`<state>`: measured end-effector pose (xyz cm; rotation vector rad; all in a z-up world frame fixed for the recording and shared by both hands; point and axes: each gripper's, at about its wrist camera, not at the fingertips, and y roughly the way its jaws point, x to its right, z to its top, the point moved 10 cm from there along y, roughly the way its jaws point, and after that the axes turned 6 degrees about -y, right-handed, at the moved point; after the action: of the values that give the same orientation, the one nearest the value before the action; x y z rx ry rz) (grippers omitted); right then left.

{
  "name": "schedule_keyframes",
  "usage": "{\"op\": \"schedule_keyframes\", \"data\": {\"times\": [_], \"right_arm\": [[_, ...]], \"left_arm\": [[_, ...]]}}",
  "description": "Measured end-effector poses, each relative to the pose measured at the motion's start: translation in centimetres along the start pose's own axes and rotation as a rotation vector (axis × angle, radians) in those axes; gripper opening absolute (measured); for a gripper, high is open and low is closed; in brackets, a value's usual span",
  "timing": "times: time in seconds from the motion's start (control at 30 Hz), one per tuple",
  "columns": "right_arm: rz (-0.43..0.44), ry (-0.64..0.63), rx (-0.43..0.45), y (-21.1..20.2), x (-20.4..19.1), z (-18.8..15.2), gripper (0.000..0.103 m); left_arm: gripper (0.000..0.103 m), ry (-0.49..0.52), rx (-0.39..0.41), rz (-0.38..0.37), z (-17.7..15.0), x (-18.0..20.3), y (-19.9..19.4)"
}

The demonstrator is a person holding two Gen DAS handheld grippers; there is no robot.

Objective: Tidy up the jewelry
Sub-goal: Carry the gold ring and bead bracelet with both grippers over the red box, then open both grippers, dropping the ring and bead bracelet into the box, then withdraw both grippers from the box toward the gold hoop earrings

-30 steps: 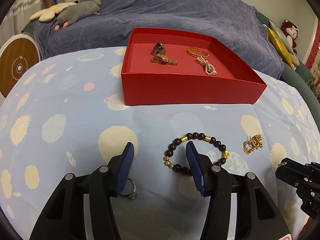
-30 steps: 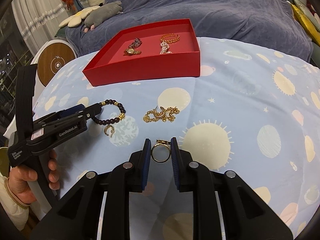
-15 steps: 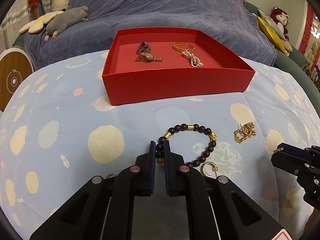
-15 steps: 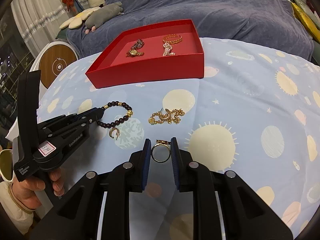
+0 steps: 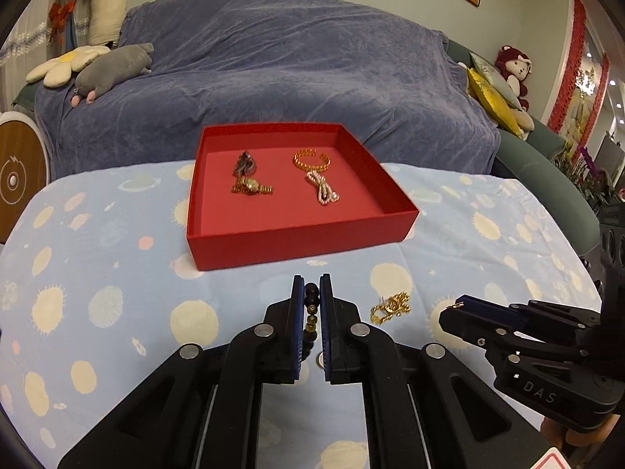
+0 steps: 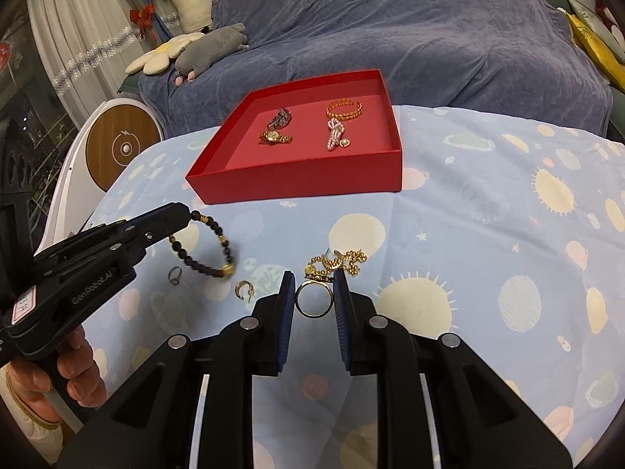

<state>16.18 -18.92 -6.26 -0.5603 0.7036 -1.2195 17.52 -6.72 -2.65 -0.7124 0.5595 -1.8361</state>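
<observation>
My left gripper (image 5: 311, 285) is shut on a dark bead bracelet (image 5: 311, 301) with gold beads and holds it lifted above the cloth; it hangs from the gripper in the right wrist view (image 6: 218, 248). My right gripper (image 6: 313, 281) is shut on a gold ring (image 6: 313, 301). A red box (image 5: 297, 240) stands ahead on the table, also in the right wrist view (image 6: 304, 179). It holds a gold bangle (image 5: 311, 159), a pearl piece (image 5: 323, 191), a gold watch (image 5: 250, 186) and a dark watch (image 5: 245, 163).
On the blue planet-print cloth (image 6: 488, 215) lie a gold chain piece (image 6: 339, 262), a small gold hoop (image 6: 244, 290) and a silver ring (image 6: 174, 275). A blue-covered sofa (image 5: 293, 66) with plush toys stands behind the table. A round white device (image 6: 121, 148) stands at the left.
My left gripper closed on the bead bracelet and lifted it off the cloth toward the red box. My right gripper kept hold of the gold ring and rose a little.
</observation>
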Motion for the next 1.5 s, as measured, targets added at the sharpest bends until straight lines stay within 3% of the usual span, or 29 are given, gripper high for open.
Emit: {"op": "schedule_keyframes", "data": {"times": [0.2,0.37,0.5,0.73,0.87,1.0,1.07,1.17,1.23,1.4,1.5], "right_arm": [[-0.001,-0.036,0.087,-1.1,0.0,6.6,0.019],[0.001,-0.027,0.095,1.7,0.6,11.0,0.019],[-0.009,-0.014,0.069,5.4,1.4,11.7,0.019],[-0.005,0.033,0.000,10.9,2.7,10.6,0.019],[-0.020,0.041,-0.008,12.1,3.6,10.3,0.021],[-0.032,0.047,0.033,10.1,4.0,11.0,0.024],[-0.028,0.055,0.062,8.0,4.1,11.3,0.033],[-0.031,0.030,0.090,4.0,3.9,10.8,0.037],[-0.050,0.010,0.100,1.4,3.6,10.0,0.045],[-0.073,-0.008,0.132,-4.1,2.8,6.0,0.049],[-0.092,0.009,0.131,-5.7,3.1,3.0,0.052]], "left_arm": [[0.005,-0.017,0.054,-0.031,5.1,0.2,-1.5],[0.005,-0.039,0.101,-0.027,9.9,-0.4,0.3],[0.005,-0.067,0.081,-0.002,10.8,-1.9,3.7],[0.006,-0.129,0.005,0.015,9.3,-4.5,9.1],[0.006,-0.163,0.007,0.088,8.7,-6.3,10.3],[0.014,-0.209,0.008,0.104,8.6,-7.7,9.8],[0.030,-0.224,0.023,0.117,8.7,-8.3,8.5],[0.045,-0.208,0.052,0.119,8.7,-8.5,5.5],[0.053,-0.196,0.069,0.129,8.3,-8.4,3.2],[0.065,-0.145,0.088,0.174,5.0,-7.7,-1.9],[0.066,-0.140,0.078,0.174,2.3,-7.3,-3.6]]}}
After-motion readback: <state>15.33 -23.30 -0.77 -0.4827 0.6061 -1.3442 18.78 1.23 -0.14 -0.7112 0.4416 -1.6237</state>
